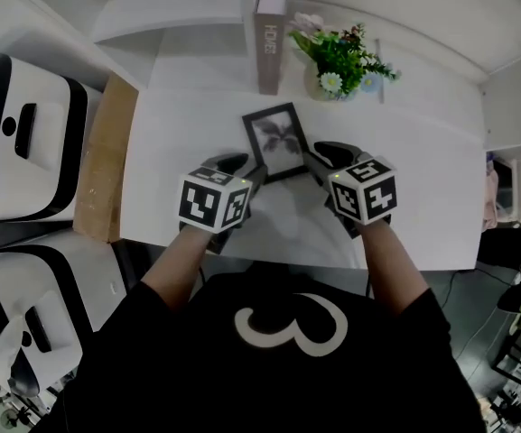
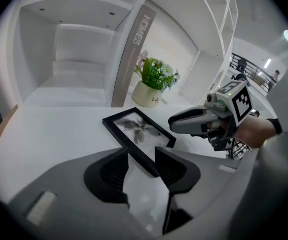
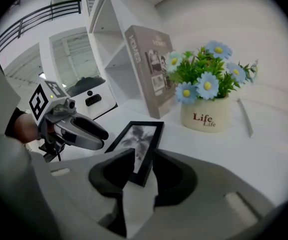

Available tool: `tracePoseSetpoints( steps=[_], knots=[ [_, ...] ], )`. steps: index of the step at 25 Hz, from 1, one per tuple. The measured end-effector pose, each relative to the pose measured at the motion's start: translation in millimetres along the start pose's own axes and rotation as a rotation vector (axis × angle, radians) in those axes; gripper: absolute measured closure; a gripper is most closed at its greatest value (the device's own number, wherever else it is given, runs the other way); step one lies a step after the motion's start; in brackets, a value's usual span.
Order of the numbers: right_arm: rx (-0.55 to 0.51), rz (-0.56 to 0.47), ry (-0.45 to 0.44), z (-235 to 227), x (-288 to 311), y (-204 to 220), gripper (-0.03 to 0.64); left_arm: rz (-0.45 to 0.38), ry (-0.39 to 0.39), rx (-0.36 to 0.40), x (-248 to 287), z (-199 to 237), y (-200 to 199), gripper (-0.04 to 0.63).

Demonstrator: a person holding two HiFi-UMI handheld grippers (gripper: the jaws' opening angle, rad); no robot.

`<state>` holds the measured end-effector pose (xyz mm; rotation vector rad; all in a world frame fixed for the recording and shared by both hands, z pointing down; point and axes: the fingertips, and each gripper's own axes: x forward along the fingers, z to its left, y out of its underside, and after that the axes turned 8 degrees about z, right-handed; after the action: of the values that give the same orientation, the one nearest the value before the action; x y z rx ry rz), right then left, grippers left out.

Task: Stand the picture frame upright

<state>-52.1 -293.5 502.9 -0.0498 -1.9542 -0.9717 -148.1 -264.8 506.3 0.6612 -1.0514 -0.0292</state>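
Approach is the step in hand: the black-rimmed rectangular picture frame (image 1: 276,141) with a dark plant print lies flat, face up, on the white table (image 1: 170,152). The left gripper (image 1: 247,173) and right gripper (image 1: 318,162) flank its near corners, each with jaws apart and a corner between them, the pads not yet pressing. Next, I judge, both must close on the rim and tip the frame up off its back; whether it has a rear stand is hidden underneath.
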Motion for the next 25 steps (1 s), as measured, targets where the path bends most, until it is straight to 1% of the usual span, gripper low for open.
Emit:
tracePoseSetpoints(
  steps=[3, 5, 11, 15, 25],
  knots=[
    [-0.025, 0.027, 0.029, -2.9, 8.2, -0.1, 0.497, 0.006, -0.026, 0.002, 6.4, 7.5, -3.4, 0.442],
    [-0.017, 0.038, 0.030, -4.5, 12.7, 1.0, 0.497, 0.015, -0.042, 0.010, 9.5, 11.4, -3.5, 0.442],
    [-0.006, 0.085, 0.027, -5.5, 21.3, 14.1, 0.499, 0.049, -0.050, 0.034, 19.3, 12.4, -1.4, 0.450],
    [0.023, 0.082, 0.002, -3.2, 23.5, 19.9, 0.509, 0.046, -0.044, 0.039, 20.0, 11.0, -1.5, 0.474],
    [0.018, 0.080, 0.005, 0.3, 16.9, 26.9, 0.512, 0.049, -0.052, 0.029, 19.8, 3.9, 4.6, 0.479]
  ],
)
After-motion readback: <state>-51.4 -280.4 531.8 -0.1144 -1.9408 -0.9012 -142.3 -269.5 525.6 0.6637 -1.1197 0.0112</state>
